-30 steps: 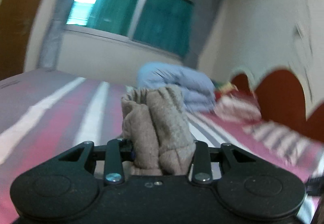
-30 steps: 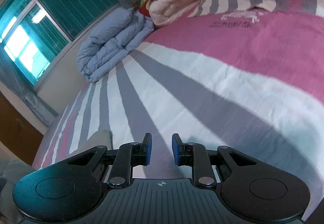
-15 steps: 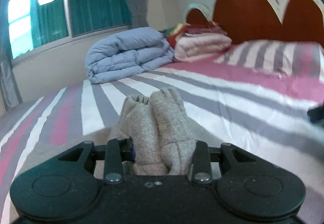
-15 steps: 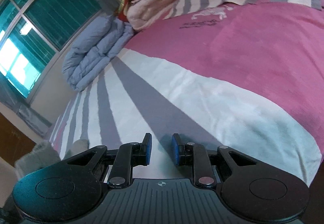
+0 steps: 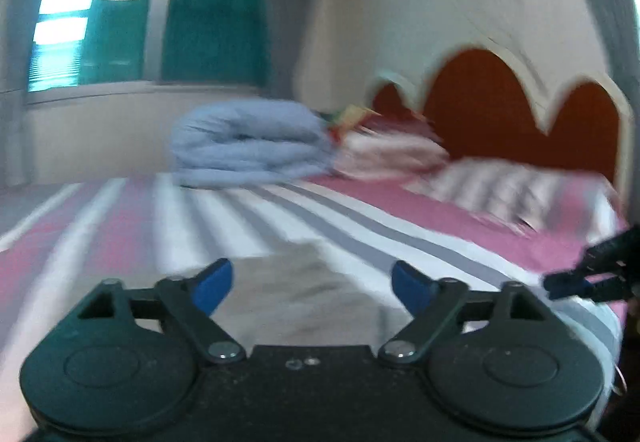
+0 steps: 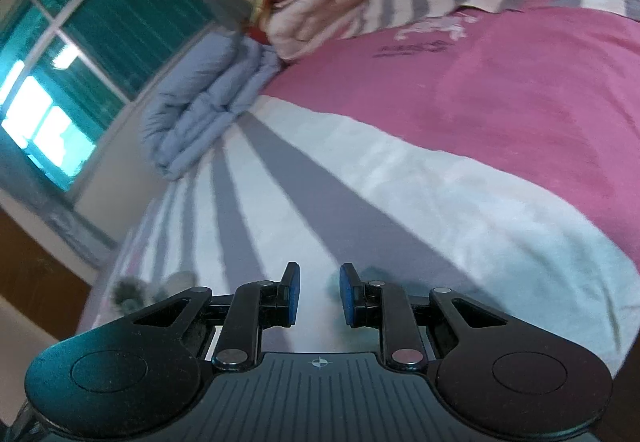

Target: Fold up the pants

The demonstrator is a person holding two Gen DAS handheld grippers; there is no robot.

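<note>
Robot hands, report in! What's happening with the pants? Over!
Left gripper open, empty. Right gripper open, empty. Pants lying on bed. Nothing in the way.

Left hand-held gripper (image 5: 311, 284) spread wide; right hand-held gripper (image 6: 319, 292) narrowly parted

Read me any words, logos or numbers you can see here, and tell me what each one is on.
Grey line of print on the pink sheet: too blurred to read.
White motif above that print: a design, no legible letters.
Small round mark on the right gripper: a symbol, no text.
Nothing else carries writing.
</note>
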